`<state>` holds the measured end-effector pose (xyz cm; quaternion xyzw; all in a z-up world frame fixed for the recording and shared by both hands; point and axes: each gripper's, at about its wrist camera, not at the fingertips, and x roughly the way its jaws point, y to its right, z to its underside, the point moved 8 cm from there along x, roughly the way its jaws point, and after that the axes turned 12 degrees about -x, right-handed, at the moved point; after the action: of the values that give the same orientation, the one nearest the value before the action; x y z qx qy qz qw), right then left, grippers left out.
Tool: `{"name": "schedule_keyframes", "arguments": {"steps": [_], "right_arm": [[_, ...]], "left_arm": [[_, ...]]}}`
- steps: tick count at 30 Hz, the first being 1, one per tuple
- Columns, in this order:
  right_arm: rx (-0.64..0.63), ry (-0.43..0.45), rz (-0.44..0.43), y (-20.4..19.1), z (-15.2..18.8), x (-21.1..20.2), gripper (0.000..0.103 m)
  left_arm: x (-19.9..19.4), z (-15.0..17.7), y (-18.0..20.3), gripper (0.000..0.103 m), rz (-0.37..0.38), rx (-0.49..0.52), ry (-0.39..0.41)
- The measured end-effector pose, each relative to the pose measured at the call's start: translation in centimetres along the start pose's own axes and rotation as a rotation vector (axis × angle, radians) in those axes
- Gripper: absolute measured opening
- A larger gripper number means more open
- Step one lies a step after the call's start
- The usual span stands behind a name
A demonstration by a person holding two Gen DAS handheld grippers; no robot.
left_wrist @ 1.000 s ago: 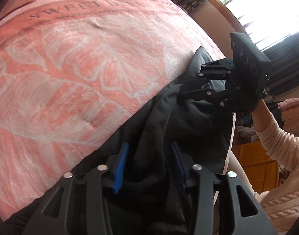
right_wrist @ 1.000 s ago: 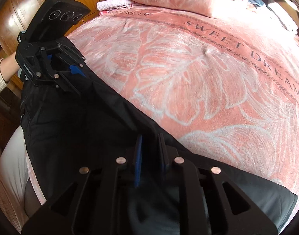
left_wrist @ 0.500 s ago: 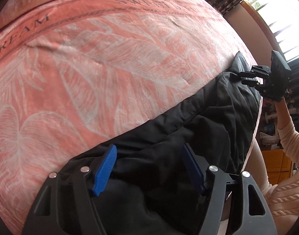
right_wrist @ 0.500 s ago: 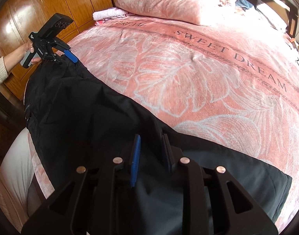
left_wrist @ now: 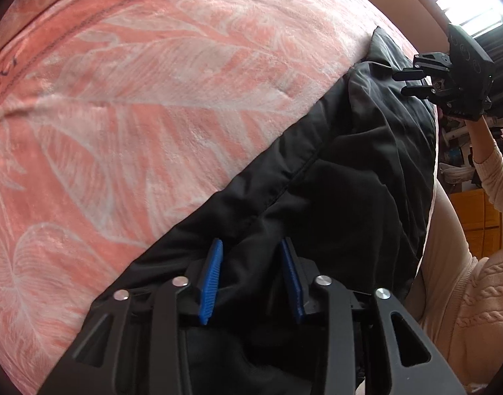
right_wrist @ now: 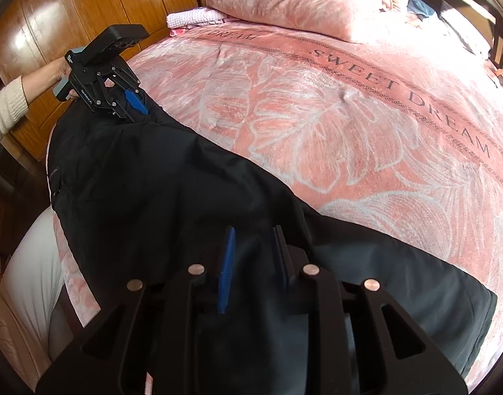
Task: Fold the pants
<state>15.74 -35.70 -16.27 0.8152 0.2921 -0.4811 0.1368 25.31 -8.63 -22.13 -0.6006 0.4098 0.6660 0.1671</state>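
Here both tongs pinch the pants [left_wrist: 333,171]; only the right view shows pillows [right_wrist: 301,3].

Black pants [right_wrist: 159,197] on a pink blanket [right_wrist: 350,125]
The blanket carries large white leaf outlines and dark "SWEET DREAM" lettering; the pillow [right_wrist: 291,3] matches in pink and white; both grippers are black with blue fingers [left_wrist: 212,276]; the sleeve [left_wrist: 482,283] is cream cable-knit; the wardrobe [right_wrist: 54,26] is glossy orange-brown wood
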Motion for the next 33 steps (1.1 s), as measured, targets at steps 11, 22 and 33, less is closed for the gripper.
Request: {"name": "schedule_keyframes", "arguments": {"steps": [11, 22, 33], "right_arm": [[0.059, 0.013, -0.001, 0.5, 0.5, 0.4, 0.025], [0.244, 0.048, 0.008, -0.9, 5.3, -3.6, 0.032], [0.783, 0.071, 0.102, -2.2, 17.3, -8.3, 0.032]], "left_arm": [[-2.3, -0.3, -1.6, 0.01, -0.091, -0.05, 0.123], [-6.8, 4.7, 1.7, 0.07, -0.129, -0.224, 0.365], [-2.6, 7.0, 10.1, 0.073, -0.325, -0.543, 0.713]]}}
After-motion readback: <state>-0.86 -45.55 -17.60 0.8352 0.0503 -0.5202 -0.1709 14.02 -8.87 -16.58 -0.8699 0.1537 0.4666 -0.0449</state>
